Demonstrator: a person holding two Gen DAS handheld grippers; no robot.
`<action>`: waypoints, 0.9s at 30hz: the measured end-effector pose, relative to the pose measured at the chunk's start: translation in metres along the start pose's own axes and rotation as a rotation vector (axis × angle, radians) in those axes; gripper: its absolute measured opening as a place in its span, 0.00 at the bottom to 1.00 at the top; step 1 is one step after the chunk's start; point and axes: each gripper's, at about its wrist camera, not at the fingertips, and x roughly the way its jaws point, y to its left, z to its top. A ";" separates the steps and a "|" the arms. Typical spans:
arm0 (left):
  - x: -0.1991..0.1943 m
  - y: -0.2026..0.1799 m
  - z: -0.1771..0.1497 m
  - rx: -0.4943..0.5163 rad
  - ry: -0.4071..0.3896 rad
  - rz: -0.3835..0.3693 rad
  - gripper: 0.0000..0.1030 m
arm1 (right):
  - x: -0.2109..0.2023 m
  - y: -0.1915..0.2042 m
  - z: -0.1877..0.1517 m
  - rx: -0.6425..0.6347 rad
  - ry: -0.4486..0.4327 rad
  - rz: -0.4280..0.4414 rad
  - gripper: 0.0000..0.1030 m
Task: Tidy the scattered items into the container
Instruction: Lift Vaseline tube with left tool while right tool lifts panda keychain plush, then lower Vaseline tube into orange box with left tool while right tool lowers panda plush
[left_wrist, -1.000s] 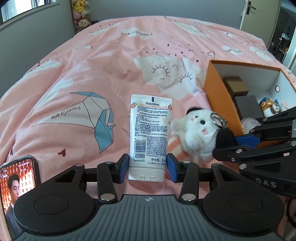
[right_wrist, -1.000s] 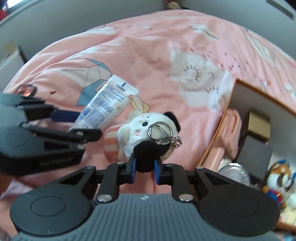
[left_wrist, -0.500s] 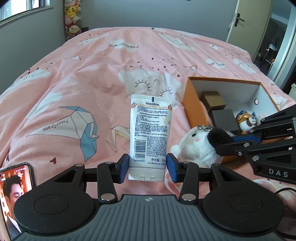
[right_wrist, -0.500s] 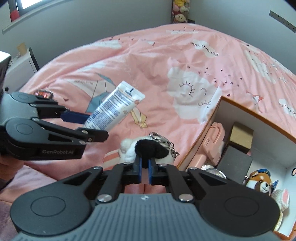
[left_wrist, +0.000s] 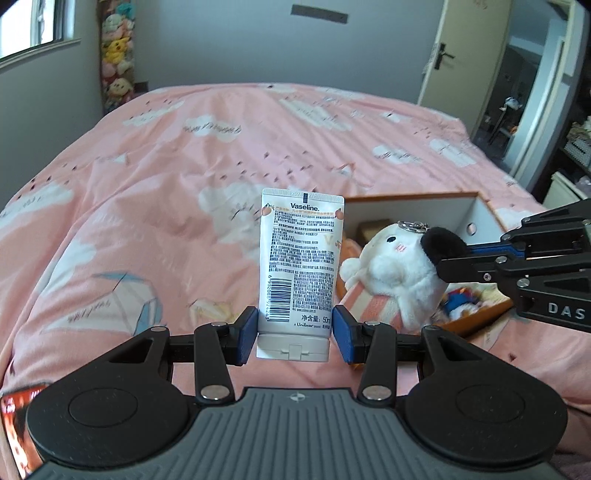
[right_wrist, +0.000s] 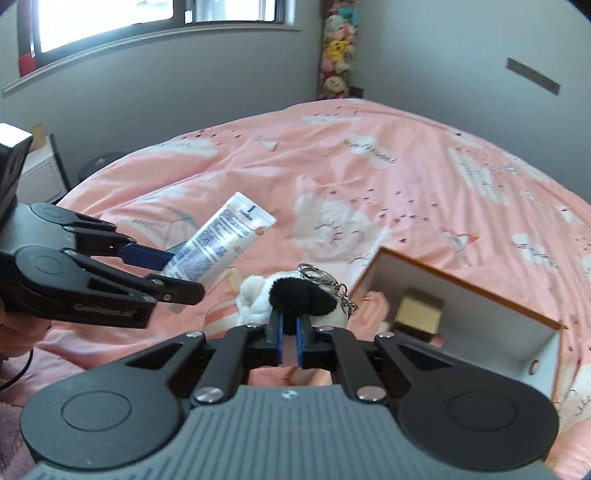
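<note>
Our left gripper (left_wrist: 294, 334) clamps a white Vaseline tube (left_wrist: 300, 266) near its cap end, the blue pads pressed against both sides, so the tube stands upright above the fingers with its crimped end on top and its printed back label facing us. From the right wrist view the same tube (right_wrist: 221, 240) slants up and away out of the left gripper (right_wrist: 173, 273), clear of the bedding.

Our right gripper (right_wrist: 289, 341) is drawn almost fully together, its jaws pinched on the black ear of a small white plush toy (right_wrist: 295, 295). The toy hangs off the fingertips with a metal key ring (right_wrist: 314, 271) and short chain at its head. In the left wrist view the plush toy (left_wrist: 399, 273) sits just right of the tube, a striped pink-and-white part below its body, and the right gripper (left_wrist: 458, 258) reaches in from the right edge.

Behind and right of both held things lies an open orange box (right_wrist: 480, 291) with white inner walls, resting on the pink bedspread (left_wrist: 184, 184). A small brown carton (right_wrist: 419, 314) sits inside it, along with a colourful item too blurred to name. A lit phone screen (left_wrist: 18, 424) shows at the lower left corner.
</note>
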 end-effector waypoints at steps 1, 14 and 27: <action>0.000 -0.002 0.003 0.008 -0.006 -0.010 0.49 | -0.002 -0.005 0.000 0.008 -0.004 -0.012 0.07; 0.038 -0.048 0.040 0.126 -0.012 -0.115 0.49 | -0.023 -0.081 -0.008 0.161 -0.058 -0.188 0.07; 0.098 -0.103 0.070 0.331 0.008 -0.175 0.49 | -0.013 -0.178 -0.032 0.418 -0.110 -0.325 0.07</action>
